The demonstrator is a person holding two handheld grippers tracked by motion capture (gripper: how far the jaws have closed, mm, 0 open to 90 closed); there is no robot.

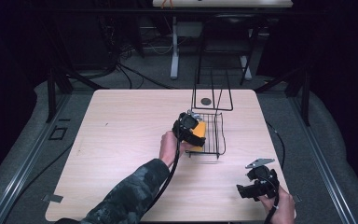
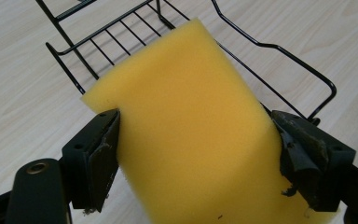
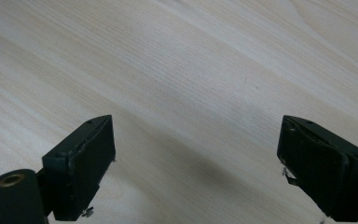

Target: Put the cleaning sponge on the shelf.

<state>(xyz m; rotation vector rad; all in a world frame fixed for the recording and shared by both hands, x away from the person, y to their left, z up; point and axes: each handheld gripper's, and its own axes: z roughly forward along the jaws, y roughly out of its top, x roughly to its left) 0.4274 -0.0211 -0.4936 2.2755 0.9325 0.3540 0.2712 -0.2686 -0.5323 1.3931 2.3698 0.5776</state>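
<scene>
A yellow sponge (image 2: 191, 126) sits between both jaws of my left gripper (image 2: 196, 154), which is shut on it; the pads press its two sides. In the high view the left gripper (image 1: 192, 131) holds the sponge (image 1: 199, 133) over the near left part of a black wire basket (image 1: 218, 135). The basket's wire rim (image 2: 279, 51) and grid floor lie just beyond the sponge in the left gripper view. My right gripper (image 1: 248, 190) rests low near the table's front right, and in its own view the right gripper (image 3: 196, 163) stands open over bare wood with nothing between the jaws.
The light wooden table (image 1: 121, 140) has wide free room at its left and front. A black wire stand (image 1: 213, 95) rises behind the basket, with a small dark round disc (image 1: 206, 101) at its foot. Dark floor and table legs lie beyond the far edge.
</scene>
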